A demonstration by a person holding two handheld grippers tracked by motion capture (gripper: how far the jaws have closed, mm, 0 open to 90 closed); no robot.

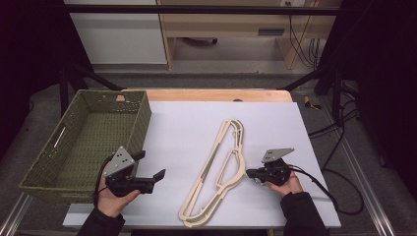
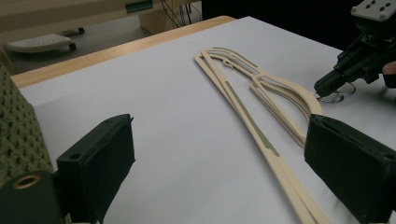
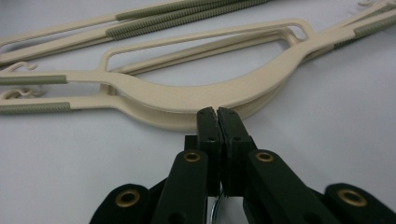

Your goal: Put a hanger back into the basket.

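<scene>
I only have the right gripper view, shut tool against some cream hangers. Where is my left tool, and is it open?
Observer: The left tool is open, held above the white sheet, left of the hangers and apart from them.
Operator: Anything beside it?
Observer: A green woven basket sits at the table's left edge, next to the left hand; it looks empty.
Operator: How does the stack lie on the table?
Observer: It runs lengthwise from the near edge toward the far side, and the right tool meets it from the right, at the curved neck.
</scene>
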